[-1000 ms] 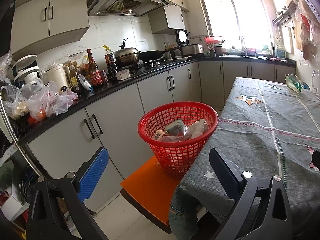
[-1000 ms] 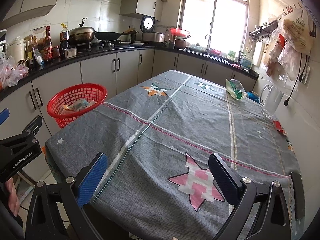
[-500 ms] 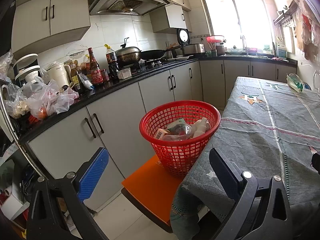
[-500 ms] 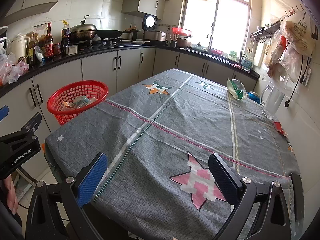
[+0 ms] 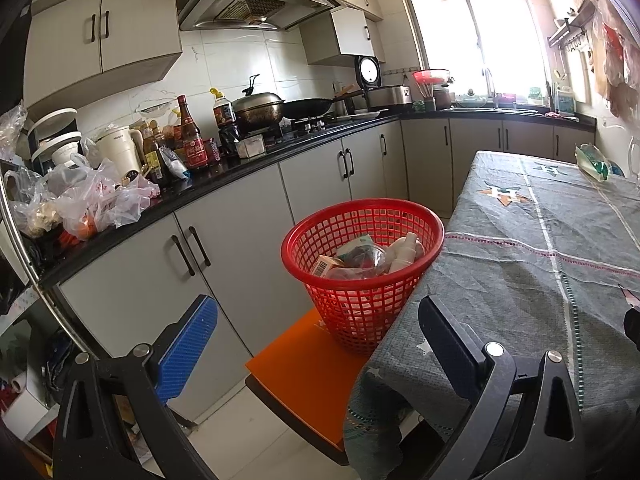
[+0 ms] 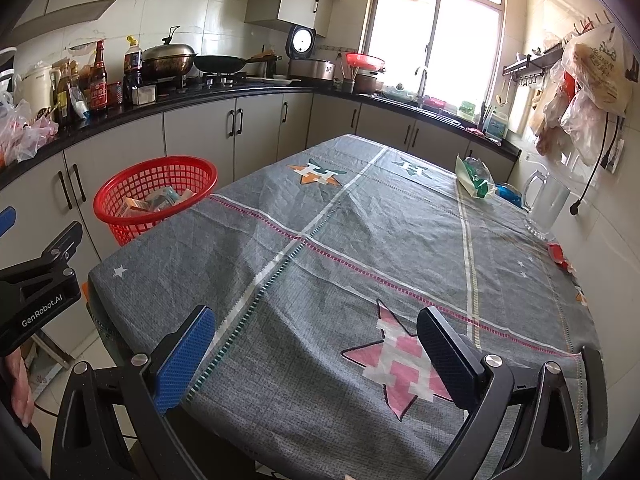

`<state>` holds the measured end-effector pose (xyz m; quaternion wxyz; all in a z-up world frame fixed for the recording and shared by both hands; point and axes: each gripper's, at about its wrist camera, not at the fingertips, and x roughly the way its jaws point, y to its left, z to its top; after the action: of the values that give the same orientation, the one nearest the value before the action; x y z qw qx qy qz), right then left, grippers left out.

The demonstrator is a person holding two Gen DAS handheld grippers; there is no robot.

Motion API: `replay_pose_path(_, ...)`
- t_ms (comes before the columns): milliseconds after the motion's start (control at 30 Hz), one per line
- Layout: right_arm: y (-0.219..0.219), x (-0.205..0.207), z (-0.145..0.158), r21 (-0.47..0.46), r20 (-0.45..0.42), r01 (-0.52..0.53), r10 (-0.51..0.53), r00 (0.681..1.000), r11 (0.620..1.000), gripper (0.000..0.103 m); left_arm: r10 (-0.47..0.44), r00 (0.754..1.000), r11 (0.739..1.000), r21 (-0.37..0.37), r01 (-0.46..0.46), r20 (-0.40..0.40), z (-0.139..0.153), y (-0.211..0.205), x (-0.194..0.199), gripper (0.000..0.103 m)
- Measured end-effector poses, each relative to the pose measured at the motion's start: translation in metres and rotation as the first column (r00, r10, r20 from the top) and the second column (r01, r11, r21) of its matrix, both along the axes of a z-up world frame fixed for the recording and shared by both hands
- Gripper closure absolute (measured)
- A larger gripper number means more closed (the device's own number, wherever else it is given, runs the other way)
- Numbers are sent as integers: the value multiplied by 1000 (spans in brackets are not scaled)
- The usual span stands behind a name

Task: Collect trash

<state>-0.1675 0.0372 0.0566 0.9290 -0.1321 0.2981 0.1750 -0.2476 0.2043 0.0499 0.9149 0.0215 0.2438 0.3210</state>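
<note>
Red basket (image 5: 362, 264), already holding trash, sits ahead of the left gripper (image 5: 316, 344) and right gripper (image 6: 312, 356), whose empty fingers are spread apart; crowding it risks toppling it off the orange stool (image 5: 304, 372).

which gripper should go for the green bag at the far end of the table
Probably the right. The right gripper is open over the table, facing the green bag lying at its far right. The left gripper, also open, hangs off the table's edge by the red basket.
</note>
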Motion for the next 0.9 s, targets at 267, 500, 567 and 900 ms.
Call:
replay_pose_path(267,0,1,-3,-5,-5,-4,4,1000,1000,0,0,1000,1000,1,0,-2,0,2,-1,3)
replay_pose_path(500,1,1,-3,-6,-6,-6,6,1000,1000,0,2,1000,1000,3,-2,-1,-1,4,-2,3)
replay_pose_path(567,1,1,-4,-7,-8,-6,5,1000,1000,0,2,1000,1000,3,-2,-2,-1,5,-4,3)
replay_pose_path(900,0,2,-6,-9,-17,-8,8,1000,1000,0,-5,1000,1000,0,5,-6,-2,7,-6,3)
